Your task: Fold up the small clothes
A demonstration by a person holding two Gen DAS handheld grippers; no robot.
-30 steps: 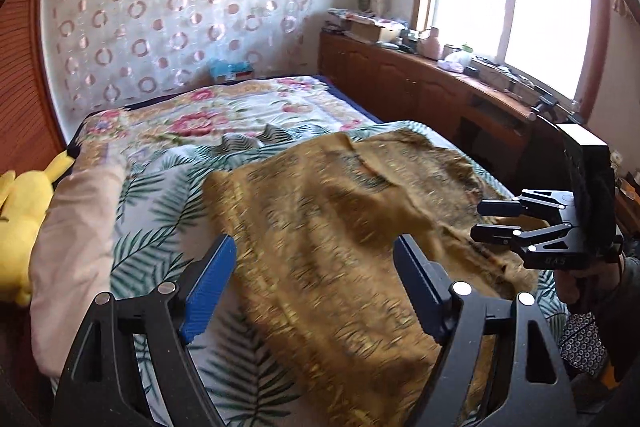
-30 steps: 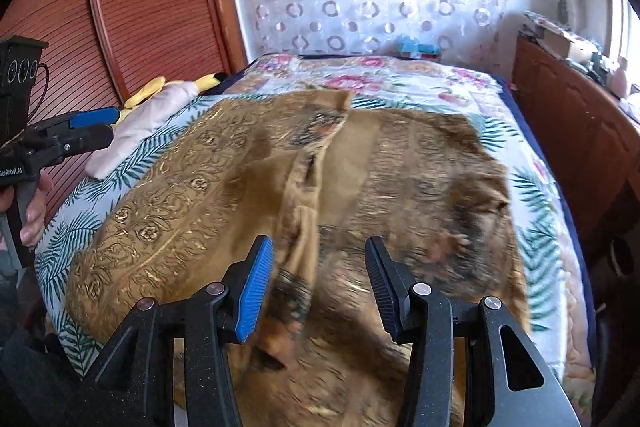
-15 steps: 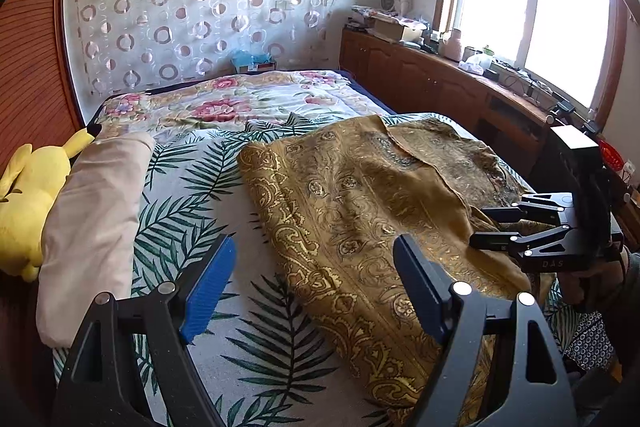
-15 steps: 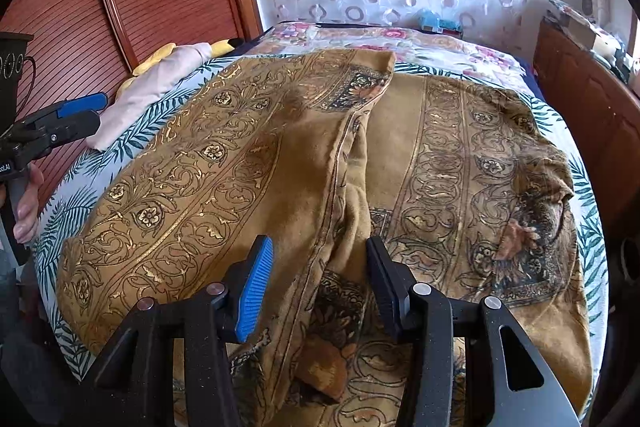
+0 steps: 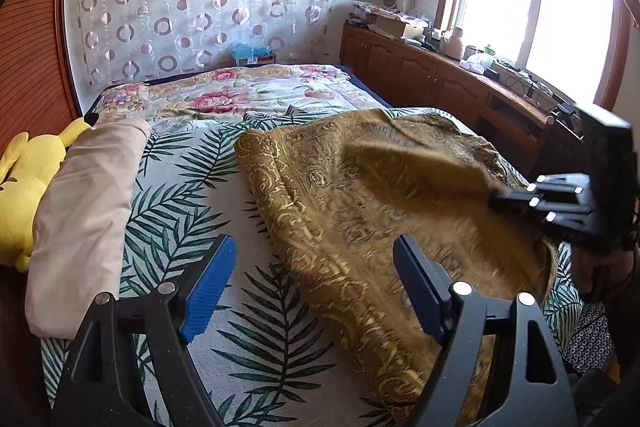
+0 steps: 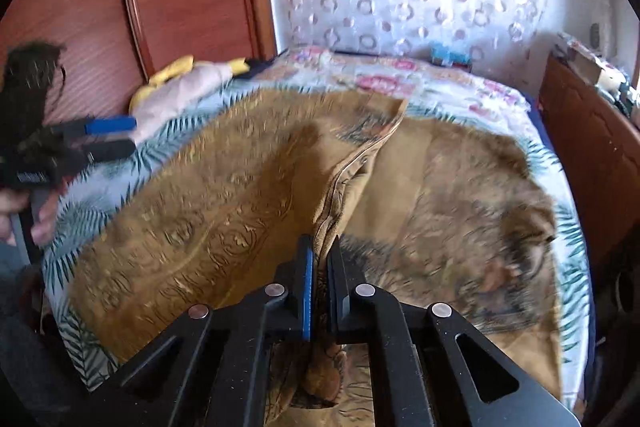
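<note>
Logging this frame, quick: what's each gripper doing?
Left gripper: jaws open, holding nothing.
Right gripper: jaws just closed on the gold cloth.

Yellow plush toy [image 5: 24, 187] and pale pink folded cloth [image 5: 84, 211] along bed's left edge; leaf-print sheet [image 5: 192, 187] (floral quilt [image 5: 224, 95] beyond).

Close wrist views over shared bed [image 5: 256, 311]
</note>
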